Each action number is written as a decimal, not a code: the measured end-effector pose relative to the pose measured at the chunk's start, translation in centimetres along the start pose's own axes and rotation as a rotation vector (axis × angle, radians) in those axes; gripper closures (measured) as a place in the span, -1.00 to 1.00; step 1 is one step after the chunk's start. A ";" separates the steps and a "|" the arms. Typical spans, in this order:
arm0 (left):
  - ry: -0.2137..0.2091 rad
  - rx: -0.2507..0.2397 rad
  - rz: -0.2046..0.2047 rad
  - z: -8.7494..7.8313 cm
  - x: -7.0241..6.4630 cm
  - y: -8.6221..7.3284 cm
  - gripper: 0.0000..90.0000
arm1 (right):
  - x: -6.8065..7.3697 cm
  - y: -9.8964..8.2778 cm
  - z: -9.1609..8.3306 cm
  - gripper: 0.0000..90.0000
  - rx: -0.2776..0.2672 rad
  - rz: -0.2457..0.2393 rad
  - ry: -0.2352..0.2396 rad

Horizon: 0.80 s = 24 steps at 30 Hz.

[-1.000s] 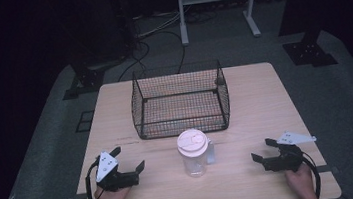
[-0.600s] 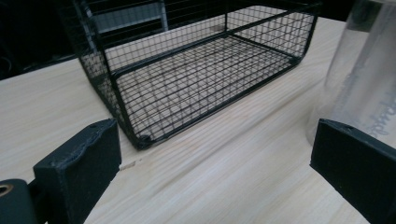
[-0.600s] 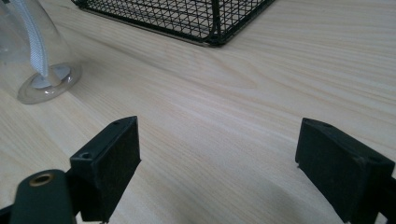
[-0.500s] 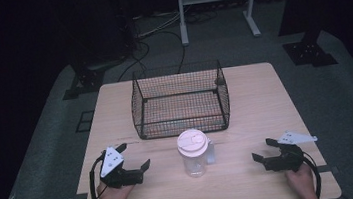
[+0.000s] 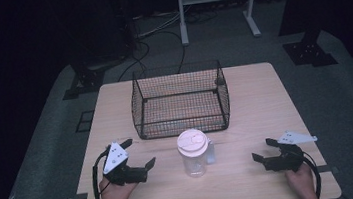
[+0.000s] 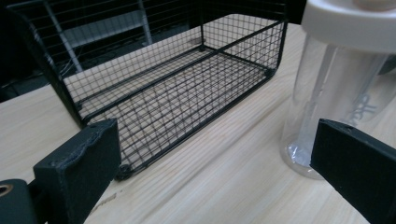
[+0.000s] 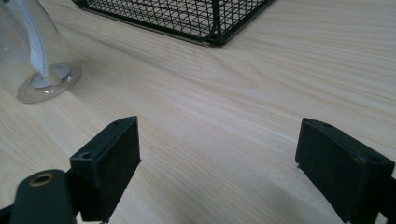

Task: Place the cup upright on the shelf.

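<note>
A clear plastic tumbler [image 5: 194,154] with a cream lid and a white straw inside stands near the table's front middle. Behind it sits a black wire basket [image 5: 179,99], with nothing in it. My left gripper [image 5: 140,152] is open to the left of the tumbler, apart from it. In the left gripper view its jaws [image 6: 215,168] frame the basket [image 6: 154,93] and the tumbler [image 6: 336,84]. To the tumbler's right, my right gripper [image 5: 262,149] is open, low over the table. The right gripper view has the gripper [image 7: 219,158] over bare wood, with the tumbler's base [image 7: 42,79] at far left.
The wooden table [image 5: 265,104] has bare room on both sides of the basket. A basket corner [image 7: 187,18] lies ahead in the right gripper view. On the dark floor beyond the table there are cables and a metal stand [image 5: 216,4].
My left gripper has shifted a little to the right, toward the tumbler, and turned slightly. The right gripper, tumbler and basket have stayed put.
</note>
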<state>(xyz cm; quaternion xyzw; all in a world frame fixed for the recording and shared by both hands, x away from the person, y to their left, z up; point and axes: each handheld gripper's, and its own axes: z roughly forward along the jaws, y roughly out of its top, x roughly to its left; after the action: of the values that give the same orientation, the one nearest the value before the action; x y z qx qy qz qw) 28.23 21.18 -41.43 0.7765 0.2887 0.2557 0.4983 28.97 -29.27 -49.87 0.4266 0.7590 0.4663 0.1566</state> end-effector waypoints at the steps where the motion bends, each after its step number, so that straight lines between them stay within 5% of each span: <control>1: -0.007 0.005 -0.001 0.1 0.0 0.1 -0.98 | 0.0 0.0 0.0 -0.71 0.002 -0.004 -0.002; 11: -0.061 0.020 0.032 0.8 -0.7 1.5 -0.98 | 0.1 0.0 0.1 -0.71 0.005 -0.014 -0.001; 14: -0.050 0.031 0.045 0.9 -0.9 1.7 -0.98 | 0.2 0.0 0.1 -0.71 0.007 -0.018 -0.001; 24: -0.110 -0.009 0.044 0.6 -1.7 2.9 -0.98 | 0.2 0.0 0.1 -0.71 0.008 -0.021 0.001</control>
<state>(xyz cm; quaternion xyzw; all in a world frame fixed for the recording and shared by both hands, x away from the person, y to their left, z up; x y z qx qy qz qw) 27.98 18.65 -39.21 0.7932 0.2428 0.2248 0.5113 28.92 -29.06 -49.88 0.4191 0.7654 0.4617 0.1592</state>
